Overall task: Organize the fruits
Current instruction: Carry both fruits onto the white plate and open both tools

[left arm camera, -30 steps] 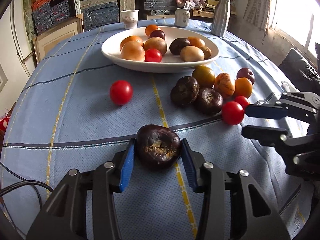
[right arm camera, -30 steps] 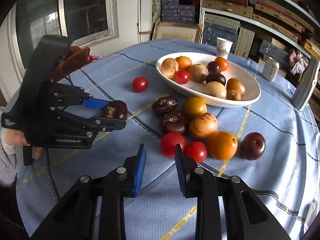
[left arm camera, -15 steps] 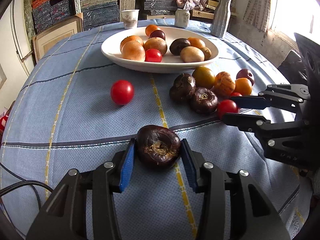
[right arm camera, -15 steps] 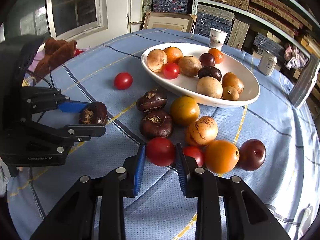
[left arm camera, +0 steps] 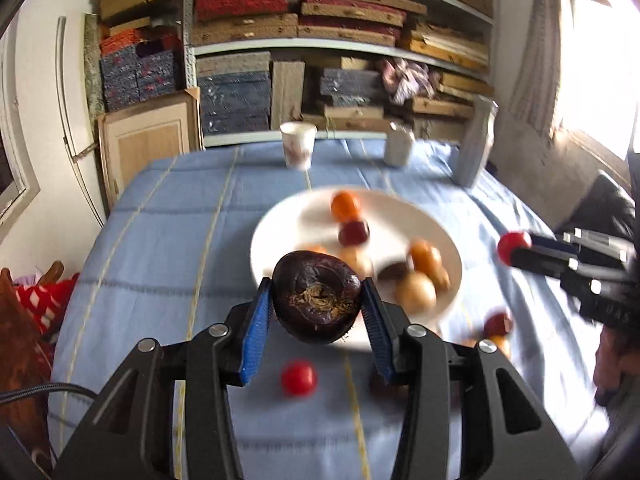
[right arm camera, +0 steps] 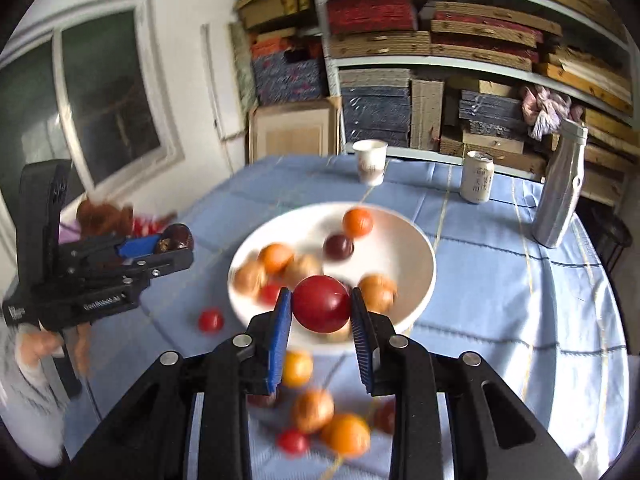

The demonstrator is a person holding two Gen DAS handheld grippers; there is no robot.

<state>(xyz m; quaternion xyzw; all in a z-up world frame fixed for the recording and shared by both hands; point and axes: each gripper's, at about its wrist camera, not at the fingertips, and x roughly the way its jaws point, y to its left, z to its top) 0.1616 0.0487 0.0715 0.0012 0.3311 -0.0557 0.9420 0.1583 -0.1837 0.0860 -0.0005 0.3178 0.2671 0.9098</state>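
Note:
My left gripper [left arm camera: 316,308] is shut on a dark brown wrinkled fruit [left arm camera: 316,296], held in the air above the near rim of the white bowl [left arm camera: 280,224]. My right gripper [right arm camera: 320,312] is shut on a red tomato [right arm camera: 322,303], also lifted before the white bowl [right arm camera: 416,248]. The bowl holds several orange, tan and dark fruits. The left gripper [right arm camera: 168,248] shows at the left of the right wrist view with its dark fruit [right arm camera: 176,238]. The right gripper [left arm camera: 516,250] and its tomato [left arm camera: 512,242] show at the right of the left wrist view. Loose fruits lie blurred on the blue cloth.
A red tomato [left arm camera: 298,378] lies alone on the blue tablecloth [left arm camera: 160,240] near me. A paper cup [right arm camera: 370,160], a can [right arm camera: 476,176] and a silver bottle [right arm camera: 560,188] stand behind the bowl. Shelves of stacked boxes fill the back wall. A person's hand [right arm camera: 36,344] holds the left gripper.
Both grippers have risen off the table toward the bowl, each carrying its fruit. The right gripper has closed on the red tomato and lifted it. The views now look down on the bowl.

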